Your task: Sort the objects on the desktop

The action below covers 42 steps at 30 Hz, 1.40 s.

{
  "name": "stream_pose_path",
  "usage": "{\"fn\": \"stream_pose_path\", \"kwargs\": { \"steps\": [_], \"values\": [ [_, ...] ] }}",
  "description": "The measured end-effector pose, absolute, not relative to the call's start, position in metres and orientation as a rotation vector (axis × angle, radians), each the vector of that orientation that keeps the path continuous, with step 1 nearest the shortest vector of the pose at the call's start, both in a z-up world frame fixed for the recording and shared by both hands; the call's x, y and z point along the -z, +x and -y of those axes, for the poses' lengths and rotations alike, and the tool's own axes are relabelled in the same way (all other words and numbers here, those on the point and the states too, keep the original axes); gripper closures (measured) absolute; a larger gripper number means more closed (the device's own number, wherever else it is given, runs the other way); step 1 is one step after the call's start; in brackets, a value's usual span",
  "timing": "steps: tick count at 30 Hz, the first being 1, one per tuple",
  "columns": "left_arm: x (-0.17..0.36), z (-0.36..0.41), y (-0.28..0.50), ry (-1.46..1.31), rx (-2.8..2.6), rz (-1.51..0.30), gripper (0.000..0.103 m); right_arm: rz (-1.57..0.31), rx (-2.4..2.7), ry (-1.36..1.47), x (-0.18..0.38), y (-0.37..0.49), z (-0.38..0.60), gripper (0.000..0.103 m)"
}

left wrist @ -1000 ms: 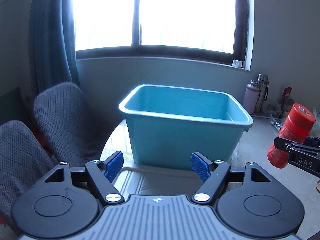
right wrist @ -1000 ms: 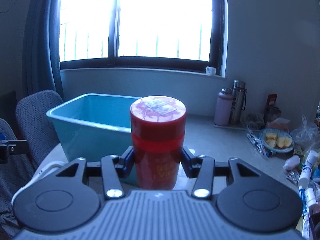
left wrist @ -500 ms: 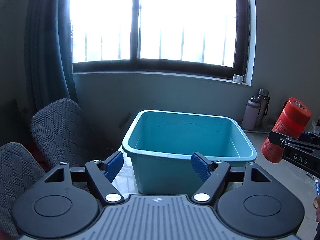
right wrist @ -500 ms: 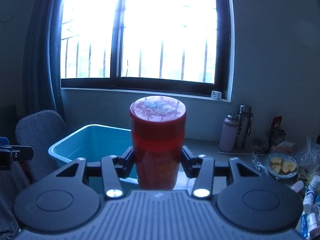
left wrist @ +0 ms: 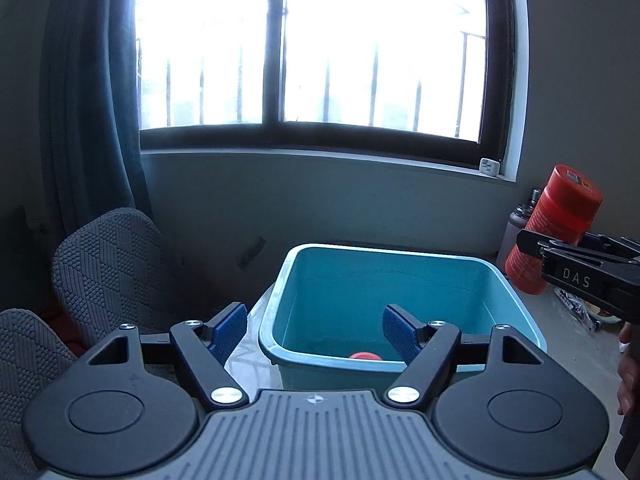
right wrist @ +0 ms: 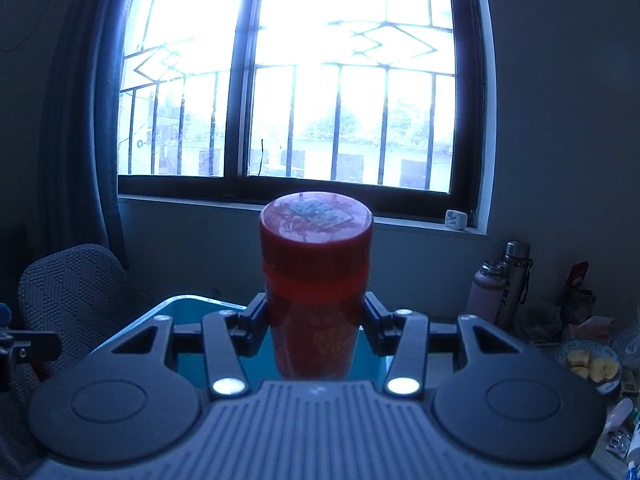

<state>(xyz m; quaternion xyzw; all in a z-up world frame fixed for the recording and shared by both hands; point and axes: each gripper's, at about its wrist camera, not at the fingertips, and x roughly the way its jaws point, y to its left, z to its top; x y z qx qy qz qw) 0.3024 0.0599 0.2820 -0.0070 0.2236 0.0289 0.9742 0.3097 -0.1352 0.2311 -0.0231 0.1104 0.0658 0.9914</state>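
Observation:
My right gripper [right wrist: 316, 314] is shut on a red canister [right wrist: 316, 284] with a sticker on its lid, held upright in the air above the teal bin [right wrist: 192, 308]. In the left wrist view the red canister [left wrist: 556, 224] hangs at the right, above the bin's right rim. My left gripper [left wrist: 316, 326] is open and empty, raised above the teal bin's [left wrist: 400, 252] near-left corner. A small red object [left wrist: 365, 356] lies on the bin's floor near the front wall.
Two grey fabric chairs [left wrist: 104, 268] stand left of the table. Two flasks [right wrist: 504, 280] stand at the back right by the wall. A plate of fruit pieces [right wrist: 590, 362] and small packets lie at the right. The window sill runs behind the bin.
Both grippers have risen, so the bin sits lower in both views and its inside shows. The red canister has gone up with the right gripper.

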Motion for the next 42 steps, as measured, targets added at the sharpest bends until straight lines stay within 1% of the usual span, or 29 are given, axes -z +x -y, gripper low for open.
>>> {"fn": "stream_pose_path", "kwargs": {
  "steps": [16,18,19,20,21,33,42],
  "values": [
    [-0.260,-0.094,0.363,-0.024,-0.033,-0.533,0.026,-0.398,-0.106,-0.036,-0.182,0.384,0.103,0.054],
    [-0.256,-0.098,0.366,-0.031,-0.027,-0.543,0.026,-0.439,-0.085,-0.048,-0.174,0.390,0.098,0.039],
    [-0.255,-0.100,0.367,-0.033,-0.024,-0.545,0.026,-0.436,-0.072,-0.051,-0.173,0.389,0.097,0.026],
    [-0.253,-0.102,0.367,-0.034,-0.022,-0.547,0.026,-0.432,-0.059,-0.054,-0.171,0.389,0.095,0.019],
    [-0.252,-0.103,0.368,-0.035,-0.021,-0.550,0.026,-0.422,-0.058,-0.051,-0.171,0.386,0.094,0.018],
    [-0.246,-0.119,0.360,-0.045,0.034,-0.547,0.026,-0.412,-0.010,-0.047,-0.179,0.365,0.083,0.016],
    [-0.248,-0.125,0.338,-0.040,0.055,-0.554,0.026,-0.404,0.039,-0.044,-0.188,0.328,0.096,0.016]
  ]
}}
